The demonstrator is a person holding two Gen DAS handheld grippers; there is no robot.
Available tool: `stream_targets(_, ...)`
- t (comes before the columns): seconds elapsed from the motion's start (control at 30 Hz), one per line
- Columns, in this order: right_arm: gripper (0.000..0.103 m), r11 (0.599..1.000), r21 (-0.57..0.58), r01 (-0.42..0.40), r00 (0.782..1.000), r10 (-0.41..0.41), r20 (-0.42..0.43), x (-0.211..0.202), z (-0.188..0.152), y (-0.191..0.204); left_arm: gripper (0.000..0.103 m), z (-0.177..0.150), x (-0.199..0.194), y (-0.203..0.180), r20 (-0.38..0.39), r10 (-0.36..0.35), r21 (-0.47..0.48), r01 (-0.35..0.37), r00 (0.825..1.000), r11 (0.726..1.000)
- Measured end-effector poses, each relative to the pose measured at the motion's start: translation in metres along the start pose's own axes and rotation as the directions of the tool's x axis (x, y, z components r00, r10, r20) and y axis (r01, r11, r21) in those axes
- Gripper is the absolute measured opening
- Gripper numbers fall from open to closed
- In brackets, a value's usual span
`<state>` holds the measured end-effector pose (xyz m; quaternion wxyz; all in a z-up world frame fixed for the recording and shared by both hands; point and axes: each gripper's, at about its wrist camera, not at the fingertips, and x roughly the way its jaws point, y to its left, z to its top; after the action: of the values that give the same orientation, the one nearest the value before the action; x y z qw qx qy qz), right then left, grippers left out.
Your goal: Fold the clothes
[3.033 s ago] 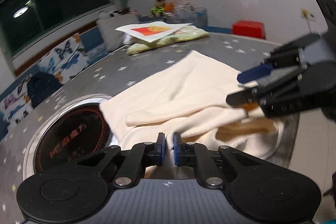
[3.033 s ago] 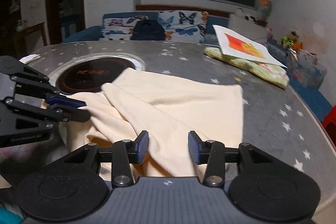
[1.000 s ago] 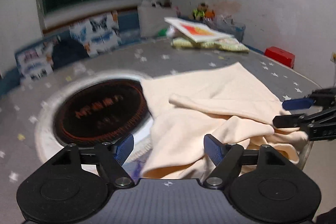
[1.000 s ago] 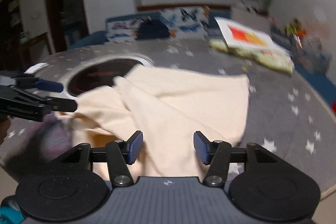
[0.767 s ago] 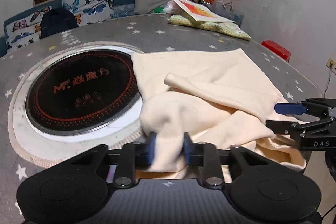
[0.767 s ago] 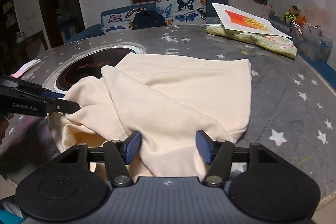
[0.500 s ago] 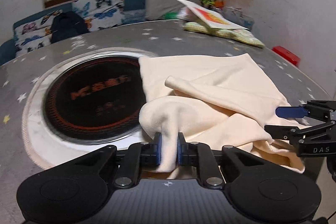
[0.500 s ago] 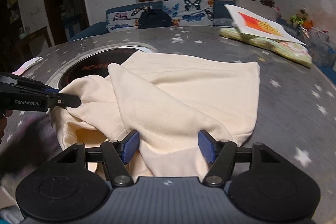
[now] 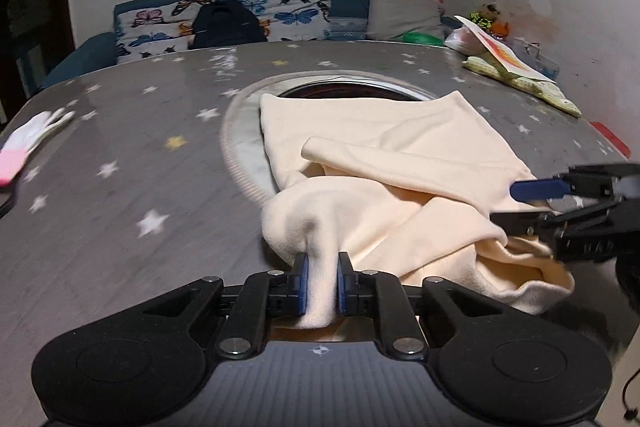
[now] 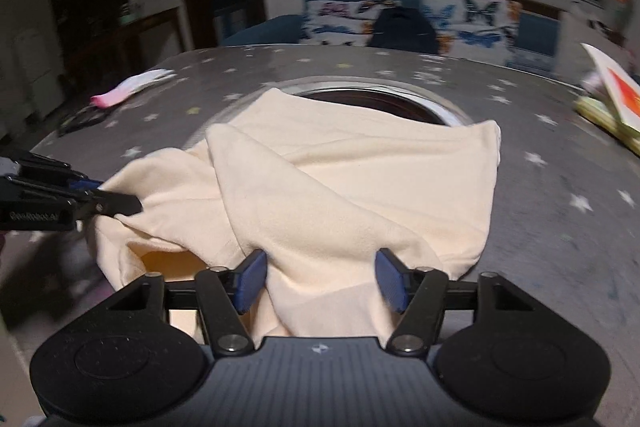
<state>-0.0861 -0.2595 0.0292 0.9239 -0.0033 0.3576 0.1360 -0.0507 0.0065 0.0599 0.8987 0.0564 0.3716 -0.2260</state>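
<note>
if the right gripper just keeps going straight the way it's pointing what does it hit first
Most likely the cream garment: the right gripper has its jaws open around a fold of it, not yet pinching. Beyond that lies the dark round inset in the table, though depth is hard to judge.

Cloth (image 9: 400, 163) covers most of the hob (image 9: 348, 91), centre frame. Glove (image 9: 24, 143) cut by left edge, blurred. Booklet (image 10: 618, 91) cut by right edge.
</note>
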Motion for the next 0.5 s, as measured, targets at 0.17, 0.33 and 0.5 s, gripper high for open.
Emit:
stream_targets(0.17, 0.057, 0.996, -0.066, -0.053, 0.997, 0.056, 0.050, 0.002, 0.031, 0.026, 0.026, -0.003, -0.010, 0.004, 0.021, 0.017, 0.013, -0.017, 1.000, 1.000)
stream_targets(0.33, 0.054, 0.986, -0.146, -0.081, 0.996, 0.083, 0.011, 0.035, 0.058, 0.051, 0.043, -0.008, -0.026, 0.001, 0.060, 0.016, 0.036, -0.018, 0.998, 0.999)
stream_targets(0.5, 0.023, 0.983, -0.171, -0.064, 0.997, 0.058, -0.041, 0.063, 0.060, 0.058, 0.050, -0.007, -0.041, -0.001, 0.093, 0.008, 0.056, -0.013, 0.996, 0.998)
